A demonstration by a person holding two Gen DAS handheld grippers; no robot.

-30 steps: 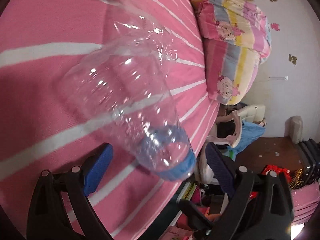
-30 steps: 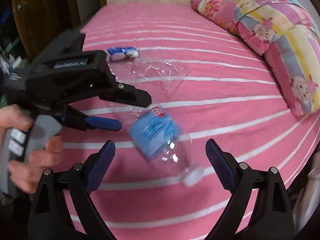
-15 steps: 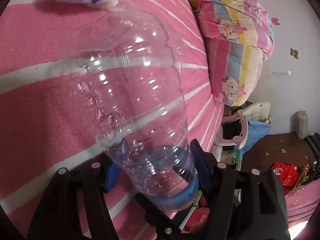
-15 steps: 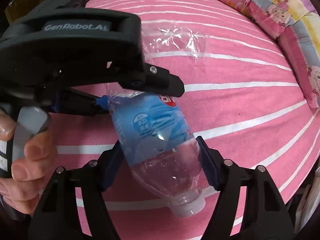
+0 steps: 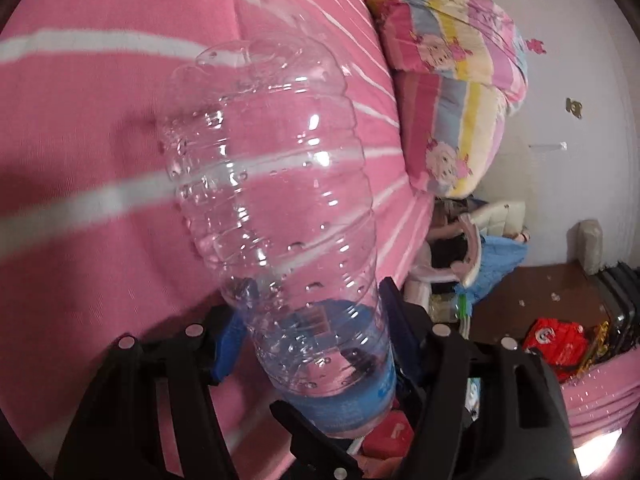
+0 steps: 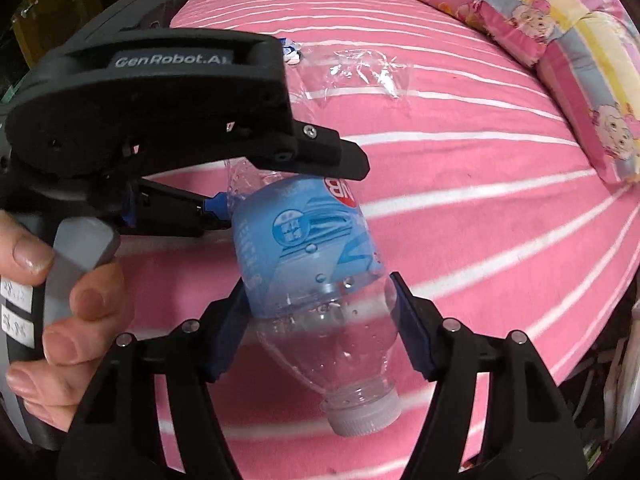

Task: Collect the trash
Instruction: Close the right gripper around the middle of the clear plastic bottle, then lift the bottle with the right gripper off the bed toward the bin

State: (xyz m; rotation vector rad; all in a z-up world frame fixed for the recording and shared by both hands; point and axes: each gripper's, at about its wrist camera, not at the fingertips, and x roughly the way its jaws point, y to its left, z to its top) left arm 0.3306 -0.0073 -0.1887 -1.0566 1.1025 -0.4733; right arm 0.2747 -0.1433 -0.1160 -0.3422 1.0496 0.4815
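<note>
A clear plastic bottle (image 5: 280, 208) with a blue label and white cap (image 6: 364, 412) is held over the pink striped bed (image 5: 80, 160). My left gripper (image 5: 312, 312) is shut on its labelled part, blue pads pressing both sides. In the right wrist view the left gripper (image 6: 284, 186) grips the bottle (image 6: 308, 248) from the left, with a person's hand (image 6: 60, 320) on its handle. My right gripper (image 6: 318, 292) has its jaws closing on the bottle's shoulder just above the cap, pads touching it.
A blue-and-white wrapper (image 6: 290, 50) and a crumpled clear plastic film (image 6: 368, 72) lie farther back on the bed (image 6: 480, 160). Cartoon-print pillows (image 5: 452, 92) line the right side. Beyond the bed edge the floor holds a red bag (image 5: 556, 340) and other clutter.
Both grippers went from wide open around the bottle lying on the bed to closed on it. The bottle now fills more of both views, and the left gripper has come closer.
</note>
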